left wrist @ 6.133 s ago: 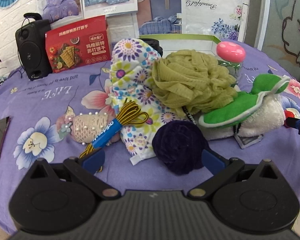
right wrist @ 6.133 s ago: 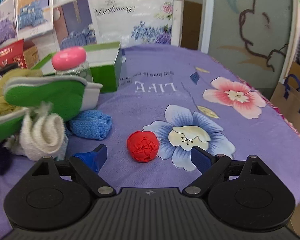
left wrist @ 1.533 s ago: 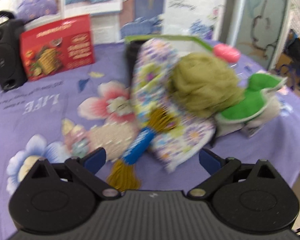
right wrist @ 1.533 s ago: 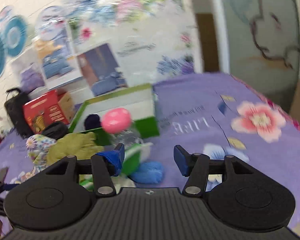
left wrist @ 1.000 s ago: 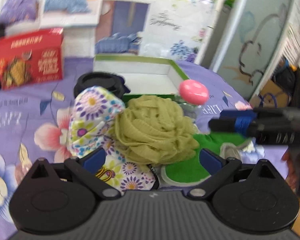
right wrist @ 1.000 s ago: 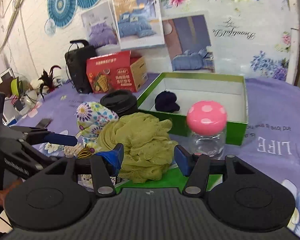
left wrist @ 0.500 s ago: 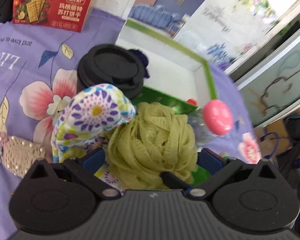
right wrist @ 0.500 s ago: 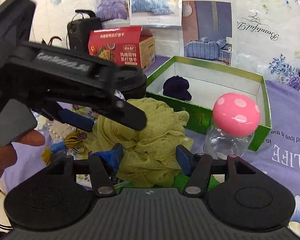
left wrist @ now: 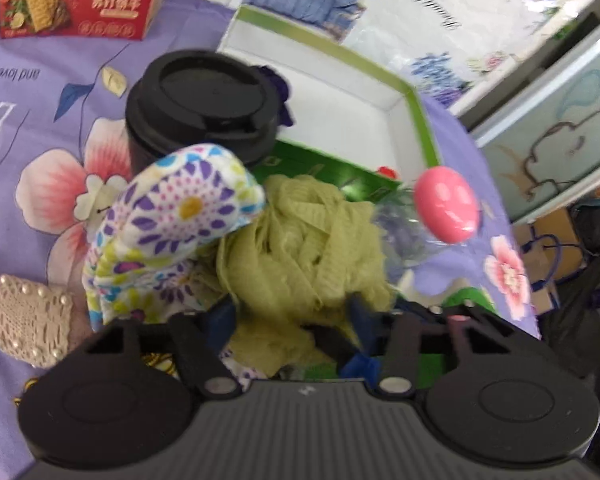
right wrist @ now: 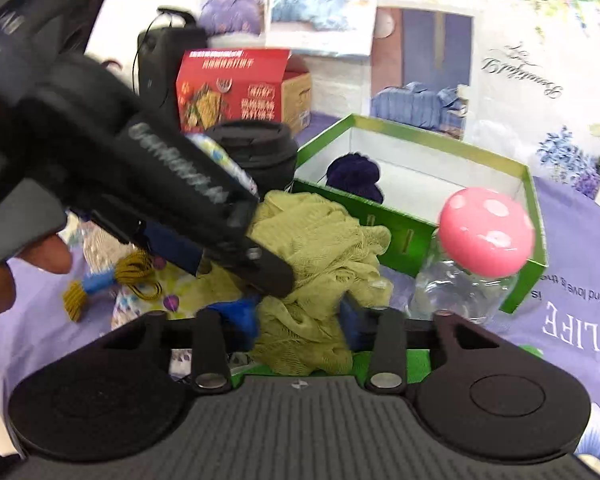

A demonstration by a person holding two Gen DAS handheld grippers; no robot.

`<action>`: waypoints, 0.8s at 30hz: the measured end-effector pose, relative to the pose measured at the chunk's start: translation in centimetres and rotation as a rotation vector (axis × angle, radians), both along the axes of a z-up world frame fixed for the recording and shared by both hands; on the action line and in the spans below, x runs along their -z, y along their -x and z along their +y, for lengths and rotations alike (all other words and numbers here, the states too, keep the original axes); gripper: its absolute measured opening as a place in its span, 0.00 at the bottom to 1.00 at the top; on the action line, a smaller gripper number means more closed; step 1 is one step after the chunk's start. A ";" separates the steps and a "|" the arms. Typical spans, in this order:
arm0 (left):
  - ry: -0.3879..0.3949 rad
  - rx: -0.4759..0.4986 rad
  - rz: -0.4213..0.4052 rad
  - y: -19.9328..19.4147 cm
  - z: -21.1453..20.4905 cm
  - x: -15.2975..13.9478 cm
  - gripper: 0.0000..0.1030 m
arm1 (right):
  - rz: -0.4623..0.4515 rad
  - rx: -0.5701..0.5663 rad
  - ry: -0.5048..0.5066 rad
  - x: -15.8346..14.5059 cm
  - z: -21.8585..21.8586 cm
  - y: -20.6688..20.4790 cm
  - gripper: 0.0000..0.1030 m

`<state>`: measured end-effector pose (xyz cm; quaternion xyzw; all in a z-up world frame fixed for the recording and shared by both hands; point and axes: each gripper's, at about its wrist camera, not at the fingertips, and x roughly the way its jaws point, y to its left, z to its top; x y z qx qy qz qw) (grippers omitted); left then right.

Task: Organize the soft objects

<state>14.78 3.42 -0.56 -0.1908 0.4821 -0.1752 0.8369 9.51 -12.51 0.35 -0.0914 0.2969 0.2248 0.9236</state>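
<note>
An olive green mesh cloth (left wrist: 300, 240) lies bunched on the purple tablecloth, just in front of the green box (left wrist: 416, 112). My left gripper (left wrist: 290, 316) has its blue pads pressed into the cloth's sides, shut on it. In the right wrist view the same olive mesh cloth (right wrist: 324, 240) fills the narrow gap of my right gripper (right wrist: 300, 320), which is shut on it from the other side. One of the left gripper's fingers (right wrist: 268, 272) digs into the cloth from the left. A navy yarn ball (right wrist: 354, 178) and a red ball (left wrist: 386, 172) lie inside the box.
A floral cloth (left wrist: 180, 216) leans on a black lidded cup (left wrist: 204, 100) left of the mesh. A pink-capped clear jar (right wrist: 484, 232) stands right of it. A pearl lace piece (left wrist: 28, 316), a yellow cord bundle (right wrist: 132, 272) and a red cracker box (right wrist: 236, 92) are around. A hand (right wrist: 40, 256) holds the left gripper.
Both grippers came down onto the olive mesh cloth. The left gripper's fingers narrowed from wide open onto it, and the right gripper's gap tightened slightly. The navy yarn ball and red ball went into the box.
</note>
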 end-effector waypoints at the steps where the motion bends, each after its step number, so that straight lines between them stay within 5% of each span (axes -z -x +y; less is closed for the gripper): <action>1: 0.001 0.011 -0.021 0.5 -0.1 -0.6 0.42 | -0.020 -0.002 -0.013 -0.6 -0.2 0.6 0.15; 5: 0.015 0.057 -0.104 1.5 -1.2 -3.1 0.42 | -0.078 0.019 -0.006 -2.0 -0.7 1.3 0.14; 12: 0.014 0.079 -0.115 2.1 -2.3 -3.5 0.42 | -0.093 0.040 -0.035 -2.2 -1.1 1.7 0.19; 15: 0.036 0.013 -0.102 2.1 -0.9 -2.5 0.71 | -0.055 0.069 -0.100 -2.4 -1.9 1.2 0.24; 20: 0.042 -0.043 -0.041 0.7 0.2 -1.9 0.72 | -0.021 0.034 0.083 -2.7 -0.5 0.4 0.30; 24: 0.076 -0.059 0.002 -0.8 0.1 -1.5 0.72 | 0.063 -0.051 0.106 -2.7 -0.6 -1.2 0.34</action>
